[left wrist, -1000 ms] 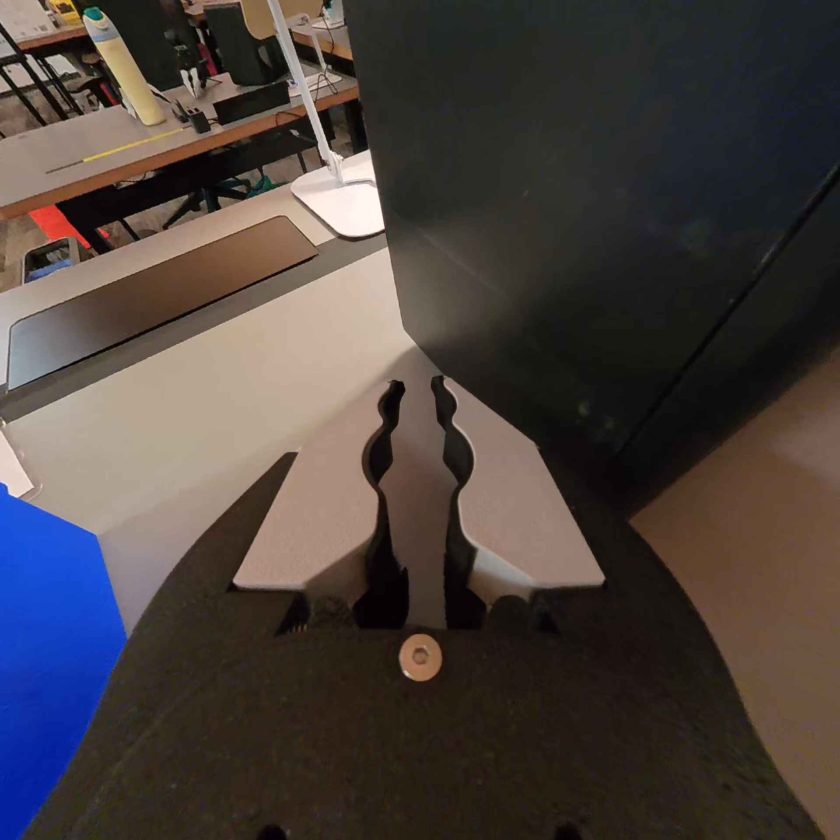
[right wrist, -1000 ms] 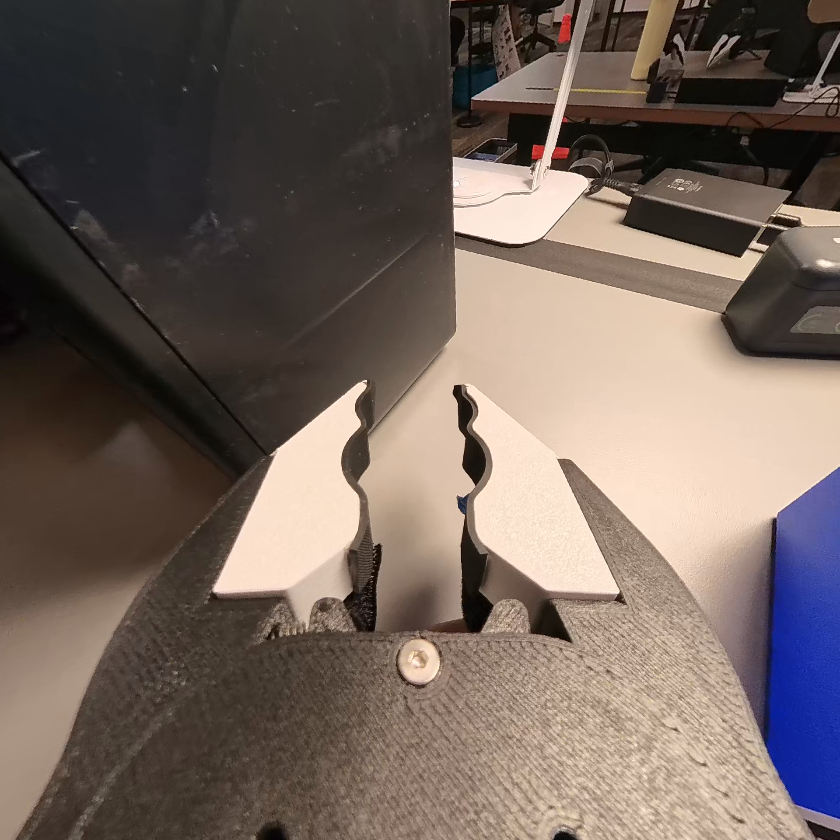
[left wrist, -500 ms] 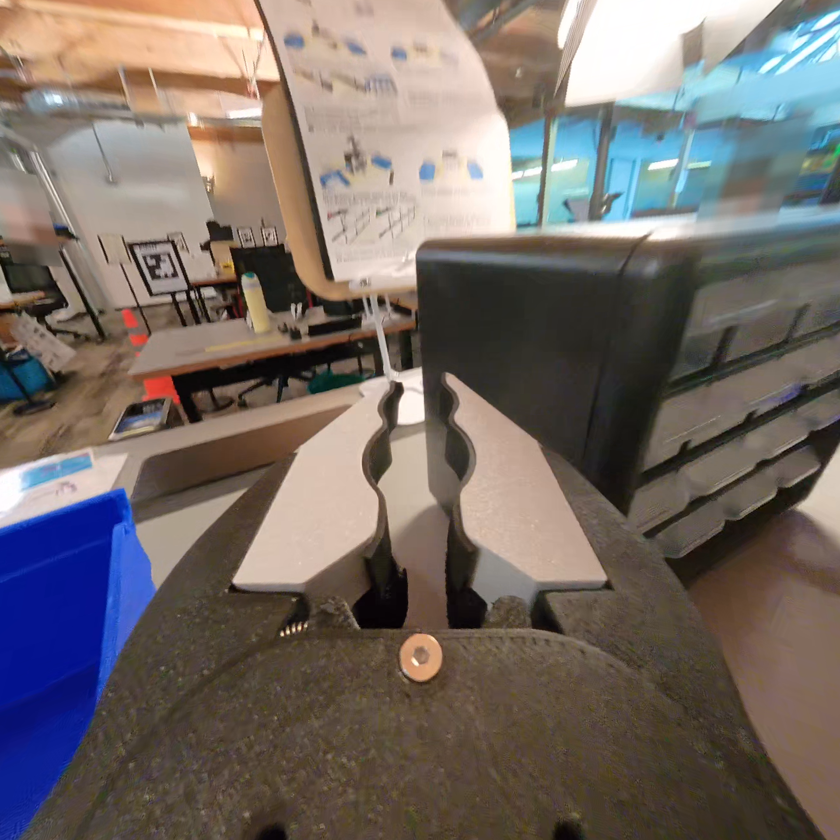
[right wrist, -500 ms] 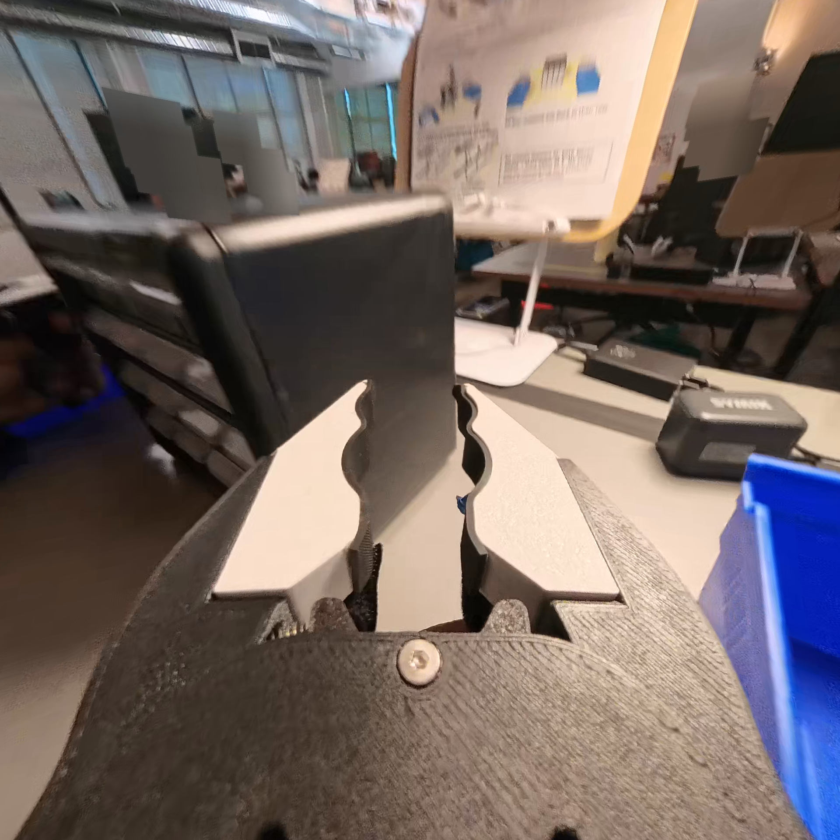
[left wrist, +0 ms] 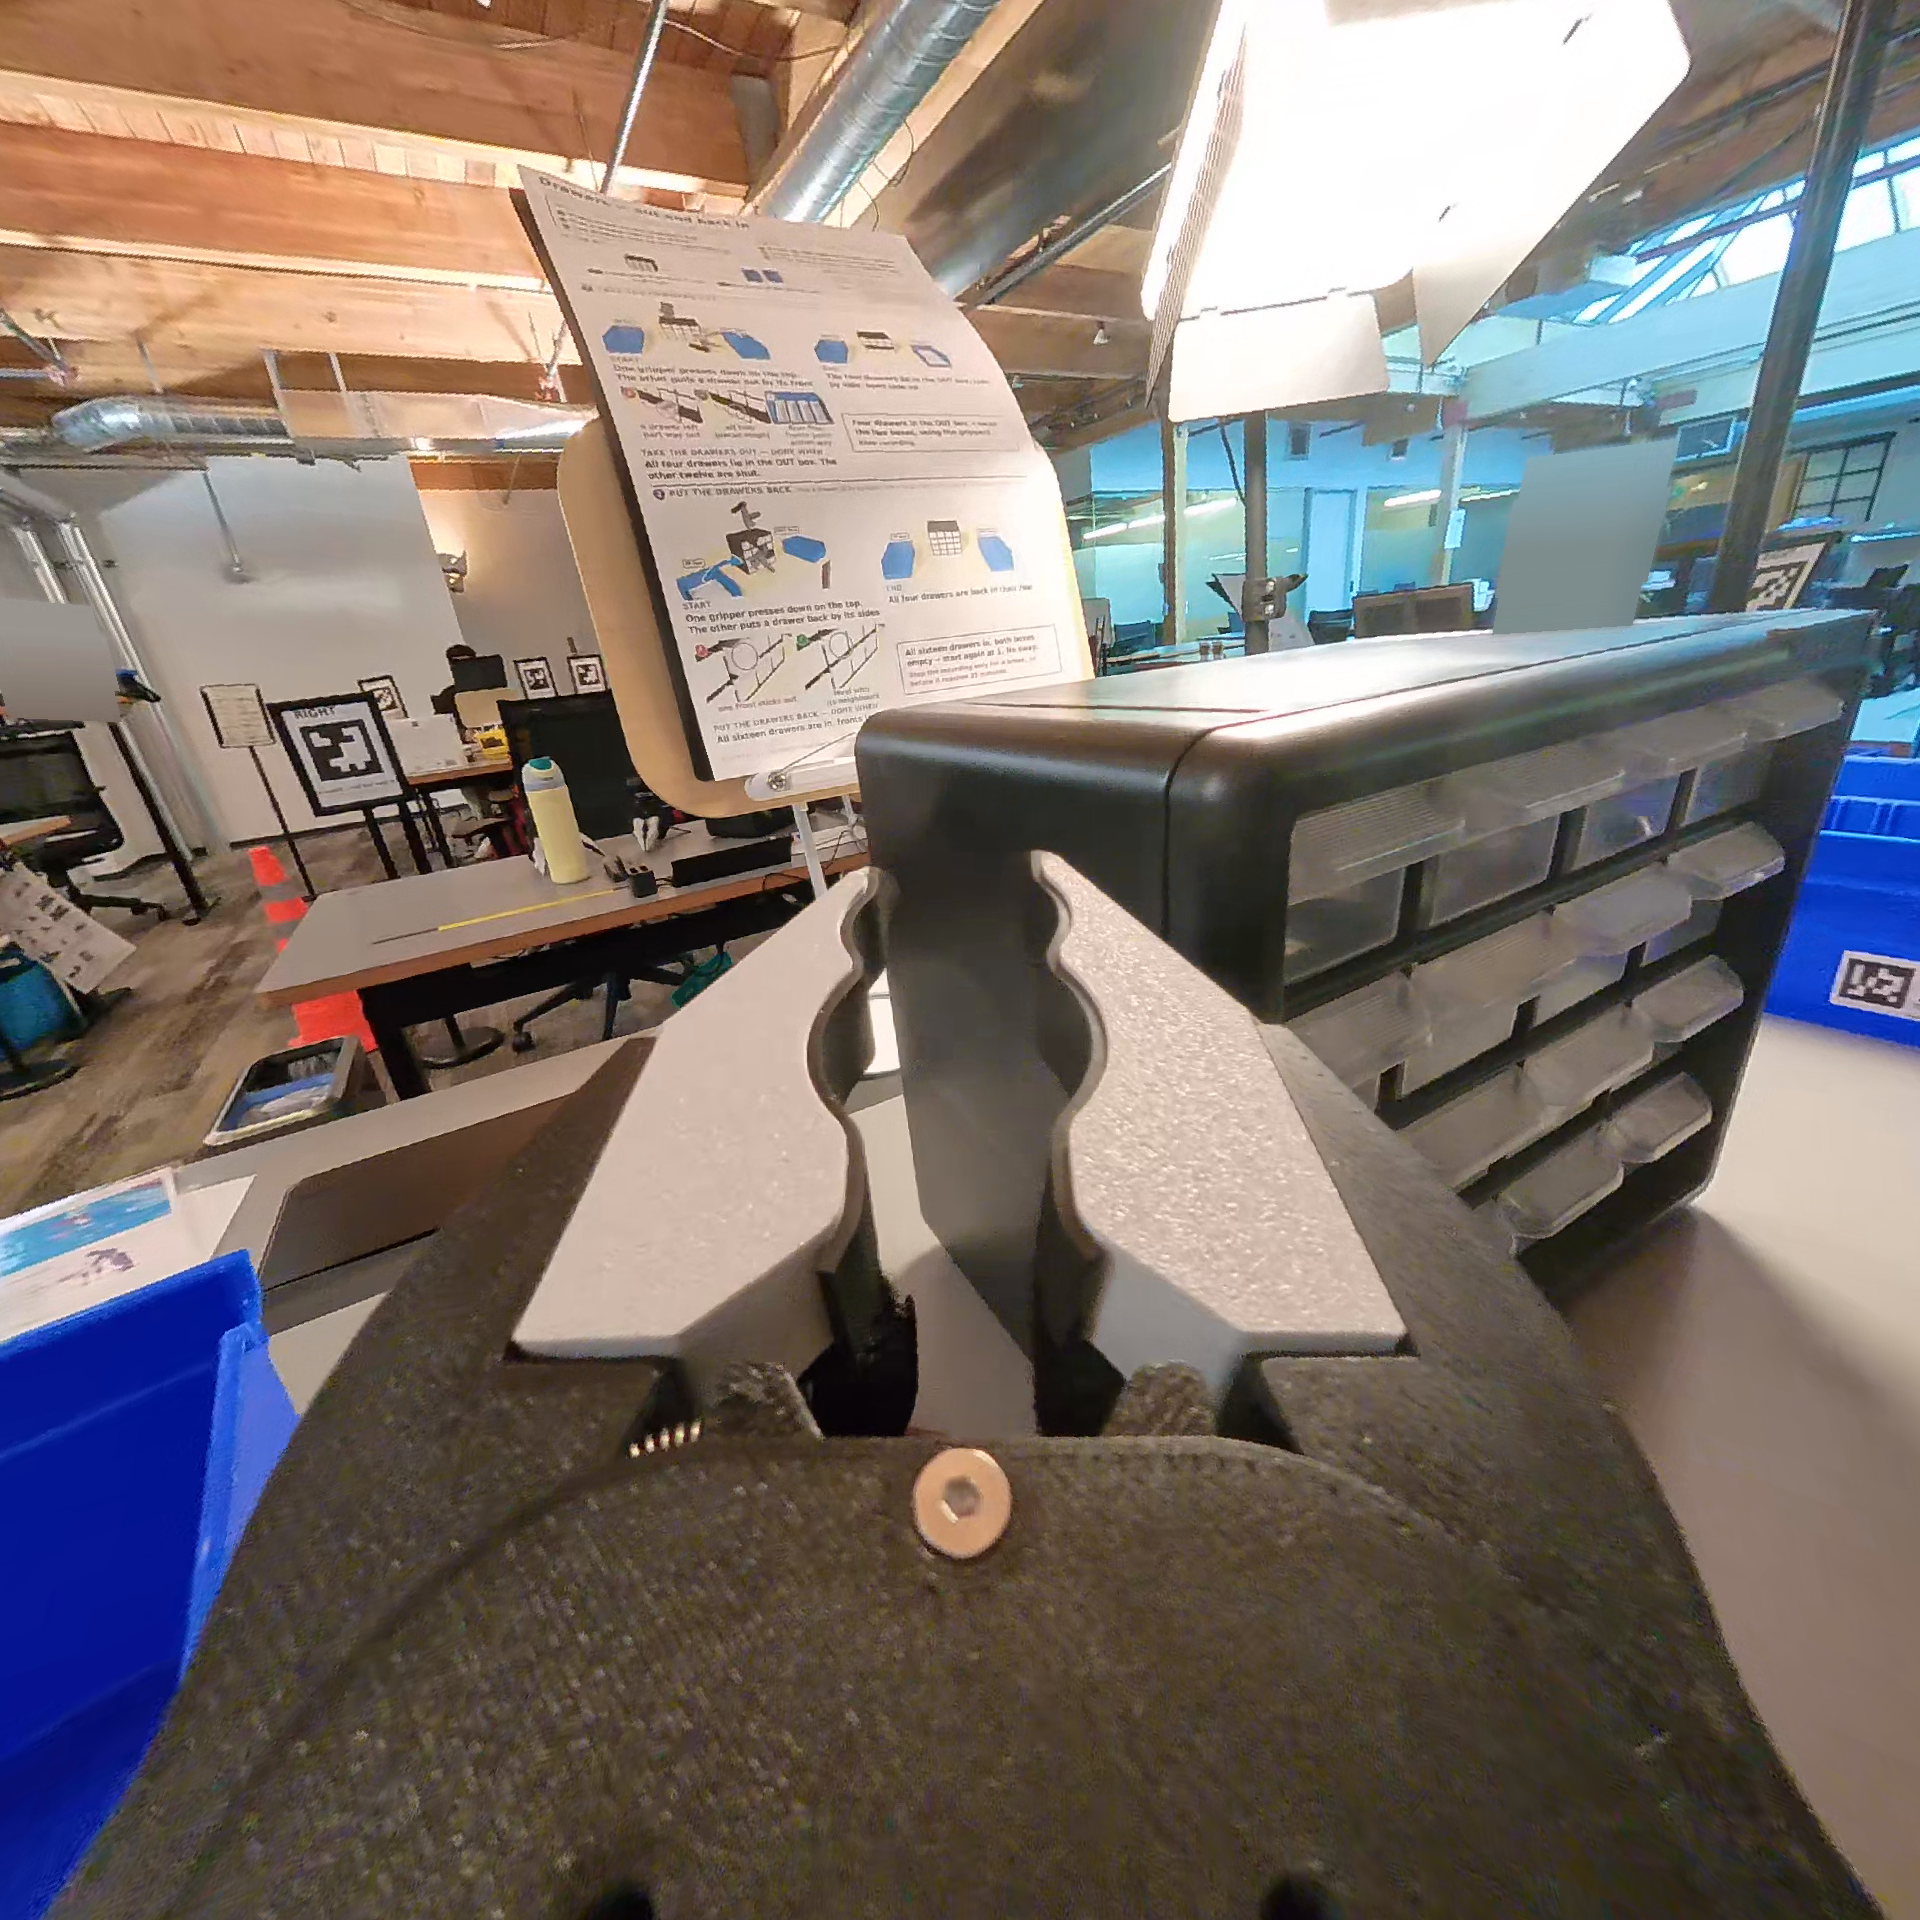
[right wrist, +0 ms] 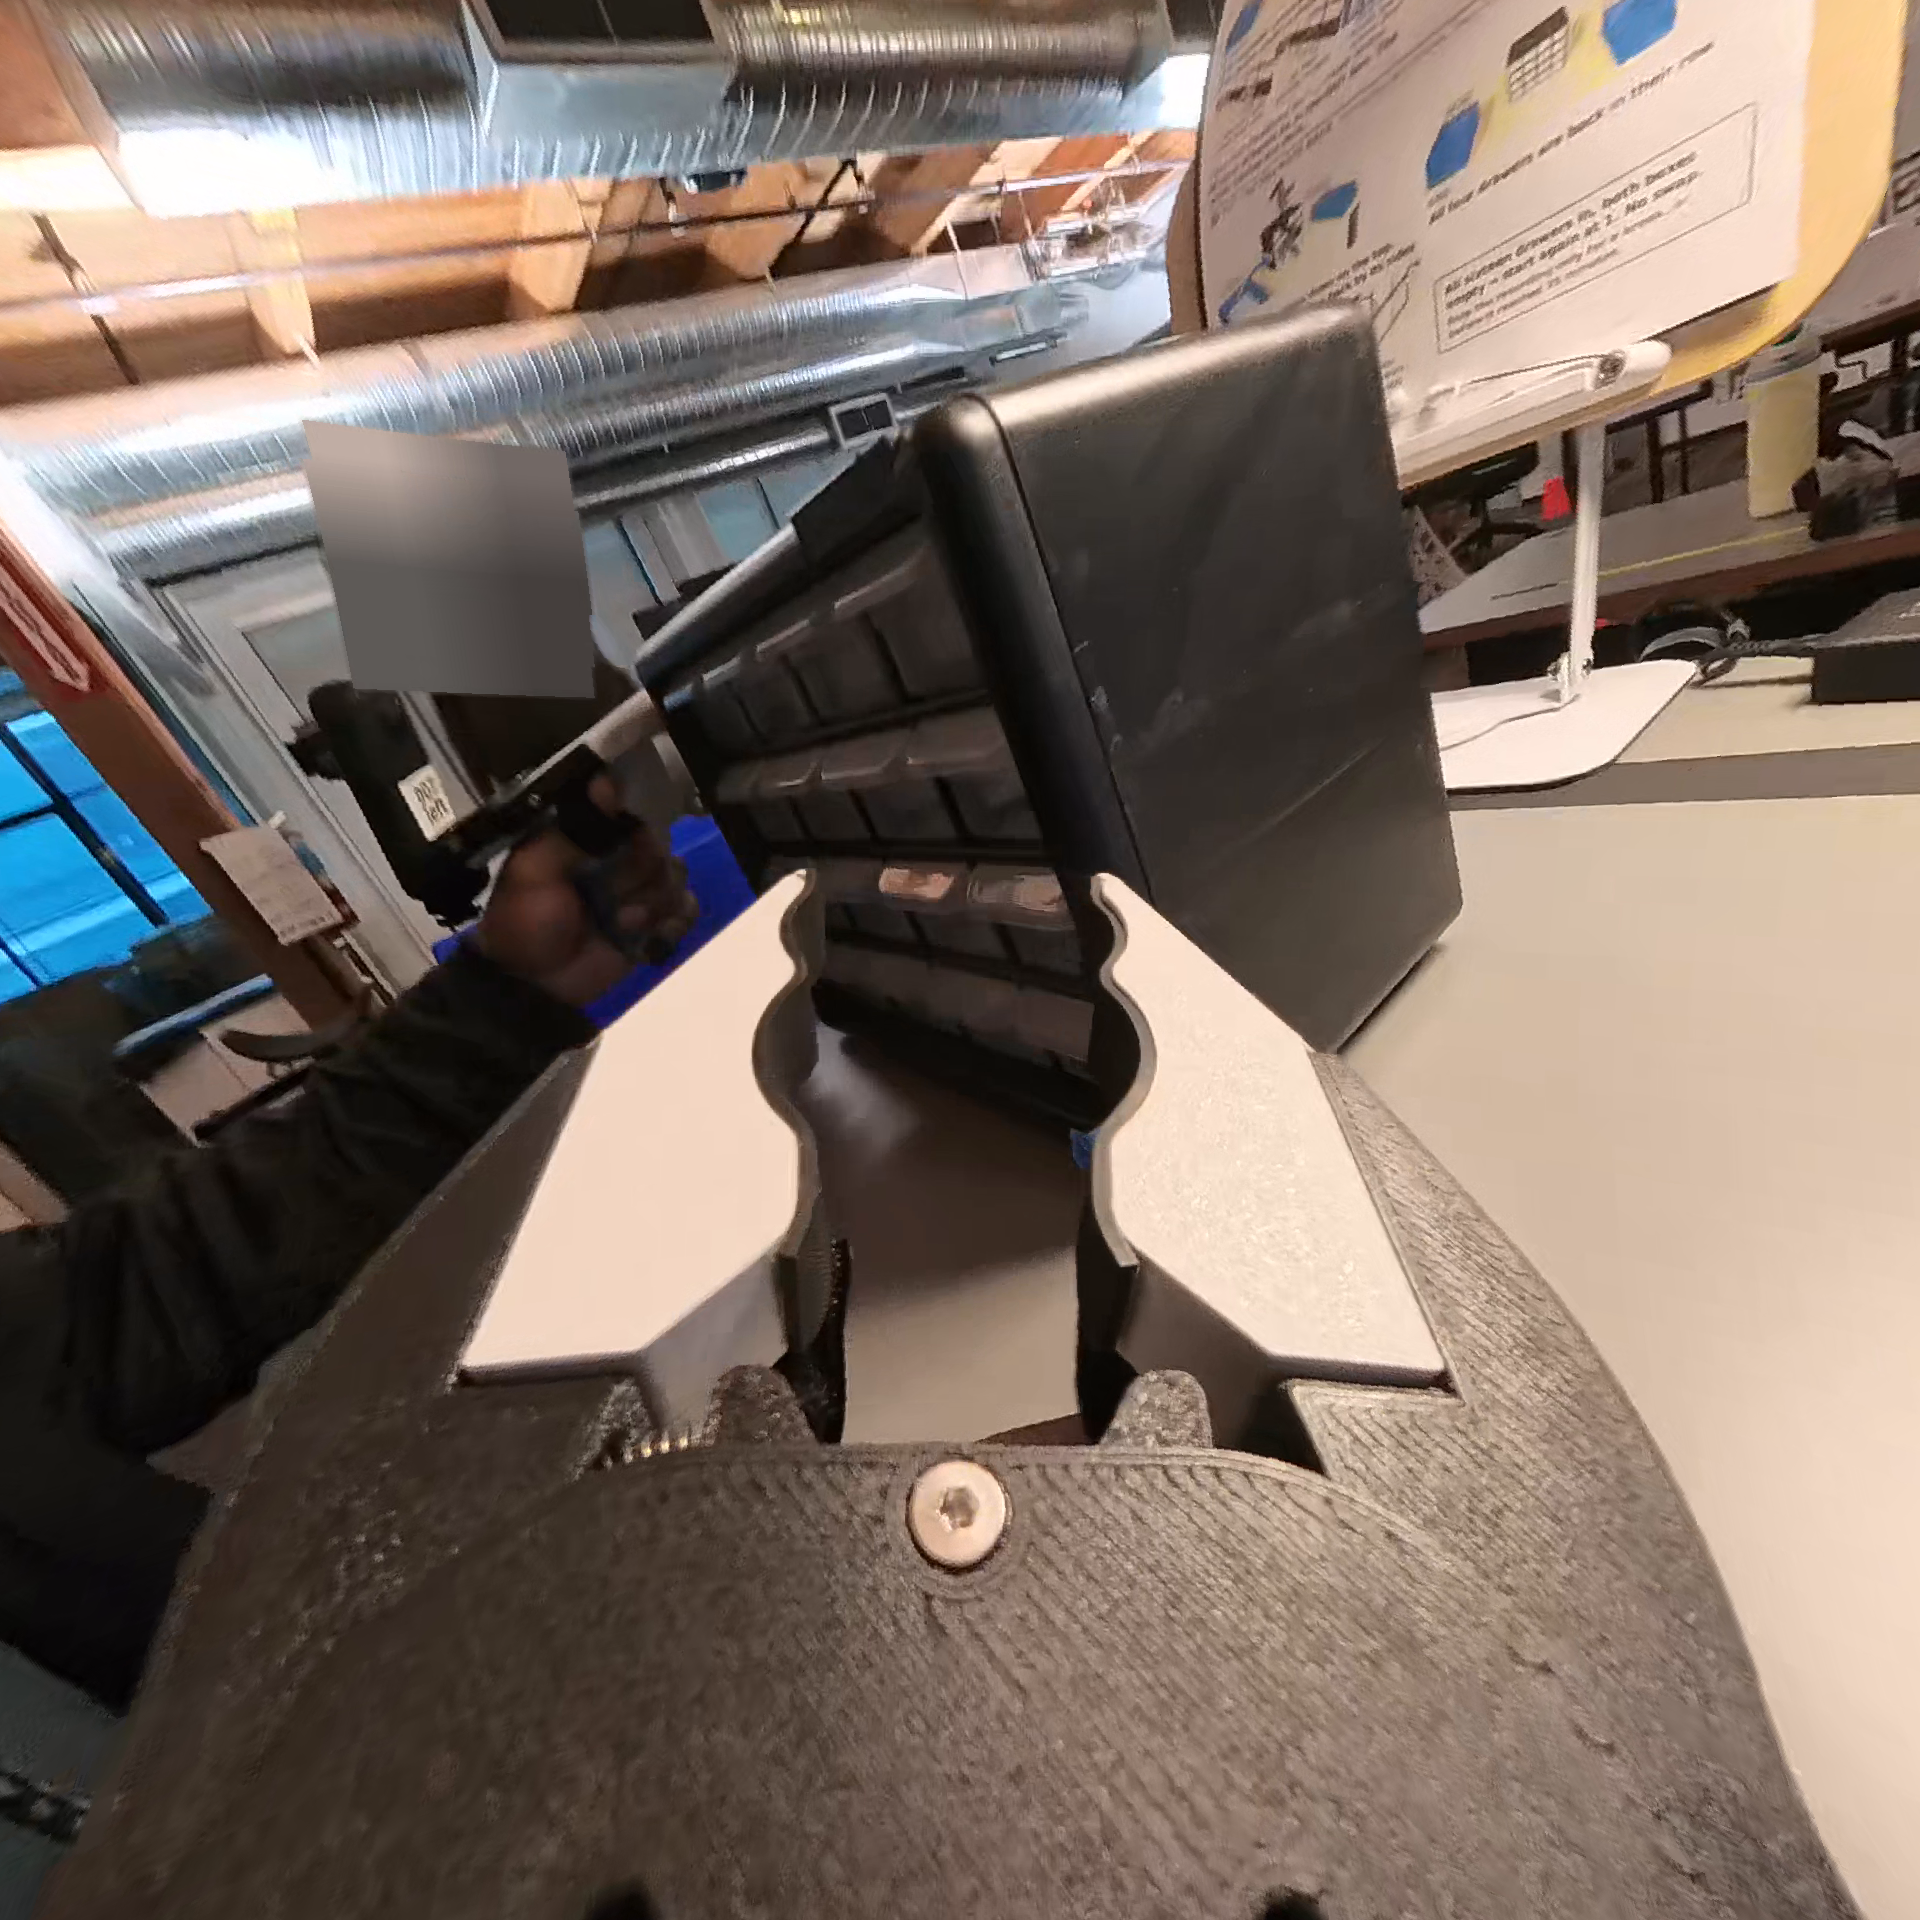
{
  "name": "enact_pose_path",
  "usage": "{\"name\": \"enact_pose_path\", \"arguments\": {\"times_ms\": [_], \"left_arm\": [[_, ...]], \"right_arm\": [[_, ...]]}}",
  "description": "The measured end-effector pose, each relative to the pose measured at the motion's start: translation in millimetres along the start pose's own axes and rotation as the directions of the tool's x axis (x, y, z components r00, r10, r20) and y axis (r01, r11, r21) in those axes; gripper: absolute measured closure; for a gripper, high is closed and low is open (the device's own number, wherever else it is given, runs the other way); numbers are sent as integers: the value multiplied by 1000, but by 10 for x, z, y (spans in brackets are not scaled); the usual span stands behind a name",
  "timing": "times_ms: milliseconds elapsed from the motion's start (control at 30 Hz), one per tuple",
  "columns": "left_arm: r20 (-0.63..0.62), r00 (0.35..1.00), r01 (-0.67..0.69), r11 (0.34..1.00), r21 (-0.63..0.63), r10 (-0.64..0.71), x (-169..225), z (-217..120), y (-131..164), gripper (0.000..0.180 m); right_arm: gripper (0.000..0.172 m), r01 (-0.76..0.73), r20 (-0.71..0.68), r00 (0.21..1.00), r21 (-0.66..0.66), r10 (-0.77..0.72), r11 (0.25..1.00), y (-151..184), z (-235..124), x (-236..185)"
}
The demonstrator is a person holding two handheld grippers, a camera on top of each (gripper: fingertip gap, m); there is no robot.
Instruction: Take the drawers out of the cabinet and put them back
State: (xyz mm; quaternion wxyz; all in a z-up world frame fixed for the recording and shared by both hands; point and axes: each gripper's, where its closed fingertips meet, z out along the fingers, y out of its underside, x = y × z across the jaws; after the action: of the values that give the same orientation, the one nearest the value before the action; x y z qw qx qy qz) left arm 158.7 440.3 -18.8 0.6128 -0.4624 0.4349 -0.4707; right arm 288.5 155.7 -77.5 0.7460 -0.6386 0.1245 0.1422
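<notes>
The cabinet (left wrist: 1039,831) stands upright on the pale grey table (left wrist: 1766,1403), just ahead of both grippers, one on each side of it. It is black, with rows of small clear drawers (left wrist: 1496,935) across its front, and all the drawers that show sit pushed in.

Nearest in the left wrist view, the left gripper (left wrist: 956,883) has its two fingers a little way apart with nothing held; the cabinet's black side wall shows through the gap behind them, apart from the fingertips. A blue bin (left wrist: 114,1507) sits at that gripper's left, and another blue bin (left wrist: 1860,914) lies beyond the cabinet's far end.

In the right wrist view the right gripper (right wrist: 951,894) is wider open and also holds nothing; the drawer fronts (right wrist: 966,894) and the cabinet's other side wall (right wrist: 1247,727) lie beyond its tips. To the left there, a hand (right wrist: 582,914) in a dark sleeve grips the handle of the other gripper.

Behind the cabinet a printed sheet (left wrist: 831,499) leans on a white stand (right wrist: 1579,665). Farther off are a desk (left wrist: 499,914) carrying a pale yellow bottle (left wrist: 551,821), and wooden ceiling beams (left wrist: 260,208).
</notes>
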Motion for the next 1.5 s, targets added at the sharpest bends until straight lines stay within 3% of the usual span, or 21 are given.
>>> {"name": "enact_pose_path", "arguments": {"times_ms": [467, 700, 1033, 1167, 1500], "left_arm": [[97, 995, -4, 997, -74, 11, -128, -2, 144, 153], [101, 995, -16, 994, -105, 27, -67, 22, 231, 153], [176, 984, 31, 984, -175, 0, -173, -377, 542, 152], [200, 978, 86, 984, -154, -54, -258, -422, 518, 152], [240, 970, 91, 981, -169, -48, -313, -455, 500, 152]], "right_arm": [[106, 27, -91, 995, -14, -28, 1000, -3, -36, 182], [107, 31, -85, 996, -12, -32, 999, -16, -40, 149], [108, 29, -82, 996, -28, -31, 999, 54, -4, 134], [109, 39, -86, 995, -25, -41, 999, 35, -8, 129], [109, 28, -111, 993, -25, -30, 999, 41, -20, 200]]}}
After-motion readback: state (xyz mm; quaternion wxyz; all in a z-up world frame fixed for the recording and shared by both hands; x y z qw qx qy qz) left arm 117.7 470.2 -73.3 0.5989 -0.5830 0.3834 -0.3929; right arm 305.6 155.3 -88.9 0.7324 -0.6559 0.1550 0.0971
